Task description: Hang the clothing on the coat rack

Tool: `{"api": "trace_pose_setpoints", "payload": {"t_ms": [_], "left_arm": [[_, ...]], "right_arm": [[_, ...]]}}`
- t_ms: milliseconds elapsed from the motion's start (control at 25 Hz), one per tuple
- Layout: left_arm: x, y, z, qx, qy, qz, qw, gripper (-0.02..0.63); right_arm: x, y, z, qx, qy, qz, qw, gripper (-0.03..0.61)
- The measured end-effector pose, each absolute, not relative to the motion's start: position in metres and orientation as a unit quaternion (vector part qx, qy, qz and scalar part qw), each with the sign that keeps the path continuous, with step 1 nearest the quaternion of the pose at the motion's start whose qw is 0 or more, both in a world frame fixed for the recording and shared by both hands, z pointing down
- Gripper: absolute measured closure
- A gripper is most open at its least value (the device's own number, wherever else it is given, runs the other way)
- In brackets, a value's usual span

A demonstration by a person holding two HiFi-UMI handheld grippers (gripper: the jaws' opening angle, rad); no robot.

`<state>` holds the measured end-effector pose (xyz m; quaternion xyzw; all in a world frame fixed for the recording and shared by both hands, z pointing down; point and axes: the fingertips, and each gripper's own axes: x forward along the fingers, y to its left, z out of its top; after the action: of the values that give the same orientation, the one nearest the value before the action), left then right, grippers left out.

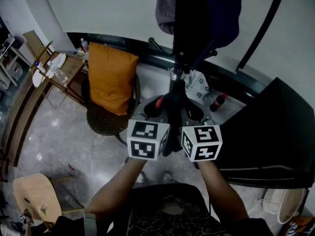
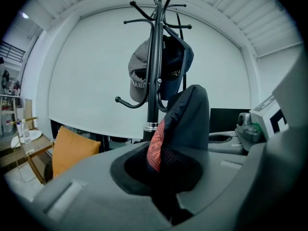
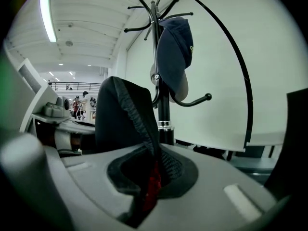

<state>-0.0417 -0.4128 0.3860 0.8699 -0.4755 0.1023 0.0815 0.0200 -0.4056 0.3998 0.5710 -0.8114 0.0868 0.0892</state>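
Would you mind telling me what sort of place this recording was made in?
Probably a large indoor hall or studio space: a strip light on a high ribbed ceiling, a polished floor, and a coat rack near a chair with an orange cushion.

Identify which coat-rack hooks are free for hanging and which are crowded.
Free: the upper prongs above the caps, and the low hook curving away beneath the navy cap. Crowded: mid-pole, where the grey cap and navy cap hang together.
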Motion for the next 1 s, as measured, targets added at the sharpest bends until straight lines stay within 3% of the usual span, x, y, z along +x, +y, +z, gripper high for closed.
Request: {"api": "trace_pose_setpoints", "payload": {"t_ms": [1000], "left_arm": [[-0.040,-0.394,0.392,0.841,-0.524,0.118,0.071,0.577]], "right_arm": [[0.000,-0.393,0.405,0.487,-0.865,0.064,0.100,0.552]]}}
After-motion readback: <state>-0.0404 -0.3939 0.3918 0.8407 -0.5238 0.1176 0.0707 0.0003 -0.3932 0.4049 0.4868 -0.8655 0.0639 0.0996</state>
